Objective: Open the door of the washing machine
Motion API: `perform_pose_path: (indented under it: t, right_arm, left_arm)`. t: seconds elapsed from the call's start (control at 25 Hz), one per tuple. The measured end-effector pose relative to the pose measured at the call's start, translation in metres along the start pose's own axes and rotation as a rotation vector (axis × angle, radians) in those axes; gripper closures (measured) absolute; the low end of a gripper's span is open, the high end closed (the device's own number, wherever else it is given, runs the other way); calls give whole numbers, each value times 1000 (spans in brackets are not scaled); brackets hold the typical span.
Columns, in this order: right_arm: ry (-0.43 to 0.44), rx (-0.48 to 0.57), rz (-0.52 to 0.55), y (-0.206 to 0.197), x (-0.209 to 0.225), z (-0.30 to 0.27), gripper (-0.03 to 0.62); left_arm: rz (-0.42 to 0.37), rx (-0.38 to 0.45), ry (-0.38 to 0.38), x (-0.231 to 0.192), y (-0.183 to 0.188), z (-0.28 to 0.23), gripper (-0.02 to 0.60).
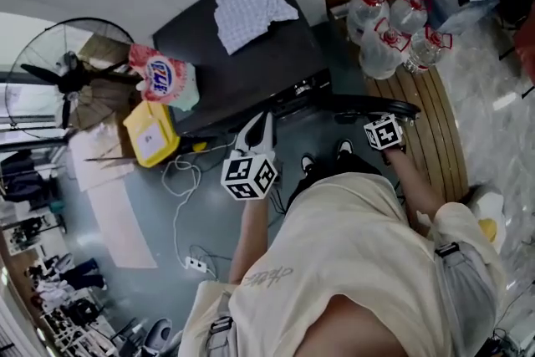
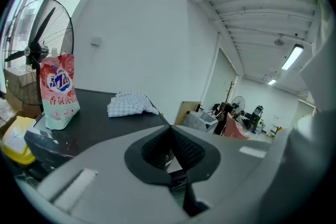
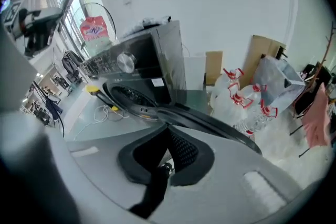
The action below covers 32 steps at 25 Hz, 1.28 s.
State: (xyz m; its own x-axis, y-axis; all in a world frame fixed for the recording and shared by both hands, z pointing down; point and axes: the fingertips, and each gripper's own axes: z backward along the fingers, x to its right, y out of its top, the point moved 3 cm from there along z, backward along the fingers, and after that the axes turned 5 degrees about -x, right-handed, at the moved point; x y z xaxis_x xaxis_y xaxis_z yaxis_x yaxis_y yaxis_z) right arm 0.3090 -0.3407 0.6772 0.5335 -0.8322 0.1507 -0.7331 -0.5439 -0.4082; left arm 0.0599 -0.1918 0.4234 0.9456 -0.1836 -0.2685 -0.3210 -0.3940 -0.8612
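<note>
Detergent pouch (image 1: 163,79), checked cloth (image 1: 251,8), water bottles (image 1: 393,33)

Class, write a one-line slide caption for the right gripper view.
Shut right gripper faces the washing machine, whose door stands open.

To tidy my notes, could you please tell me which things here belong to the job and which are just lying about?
Job: washing machine, its open door.
Lying about: detergent pouch, checked cloth, fan, water bottles, yellow container.
</note>
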Motion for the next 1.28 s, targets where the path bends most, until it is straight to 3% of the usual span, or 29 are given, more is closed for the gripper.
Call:
perform_pose_path:
  t: [0.16,0.28,0.48,0.64,0.84,1.12,1.28]
  right_arm:
    - [20,171,39,51,-21,41,592]
    - [16,294,126,93,-41,71,592]
    - [20,409,324,138,-82,112,592]
    - [73,534,375,179,-107,152,592]
    - [74,653,459,219,-133,194,592]
    - [138,803,445,262,-152,239,592]
    - [102,916,422,281,-152,269,592]
  left_arm:
    - [-9,43,11,-8,7,13,563]
    - [-34,67,6,-11,14,16,563]
    - [-30,104,-15,-11,25,16,563]
    - [-35,163,-31,-9,50,14,563]
    - [-53,244,-33,-10,85,20,563]
    - [-109,310,-10,-13,126,28,563]
    - [-173,356,23,-17,146,45,563]
